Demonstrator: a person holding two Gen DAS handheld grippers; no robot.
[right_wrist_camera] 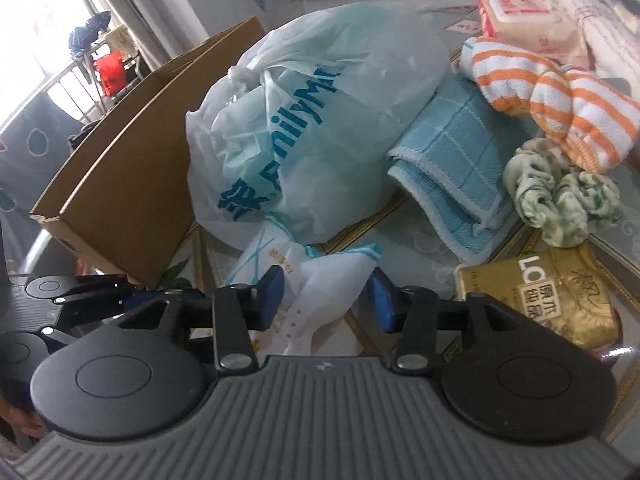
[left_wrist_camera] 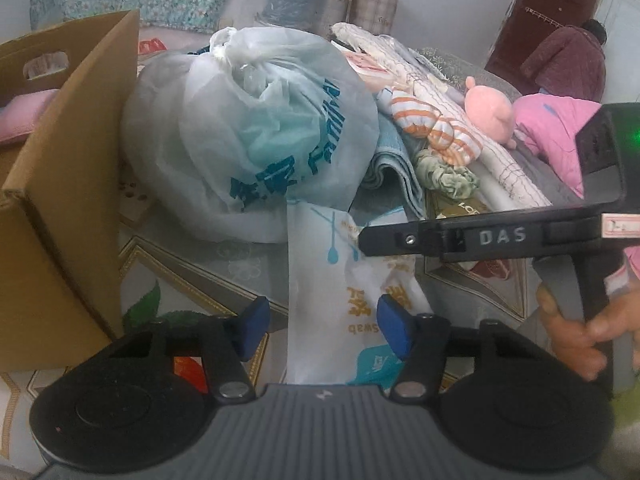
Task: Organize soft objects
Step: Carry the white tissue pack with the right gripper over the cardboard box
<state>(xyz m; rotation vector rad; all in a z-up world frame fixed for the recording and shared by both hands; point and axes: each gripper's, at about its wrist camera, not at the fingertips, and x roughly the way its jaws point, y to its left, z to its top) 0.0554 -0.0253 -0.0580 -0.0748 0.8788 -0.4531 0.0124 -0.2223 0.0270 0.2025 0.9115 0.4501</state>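
A thin white packet with blue and orange print lies on the table in front of a big tied white plastic bag. My left gripper straddles the packet; its left pad stands clear of it, so it is open. My right gripper straddles the same packet from another side, its pads not visibly pressing. In the left wrist view the right gripper is seen side-on, with a hand on its handle. The left gripper shows at the left edge of the right wrist view.
An open cardboard box stands left of the bag with a pink pillow inside. To the right lie a folded blue towel, orange-striped cloth, green scrunched cloth, gold tissue pack and pink plush. A person stands far back.
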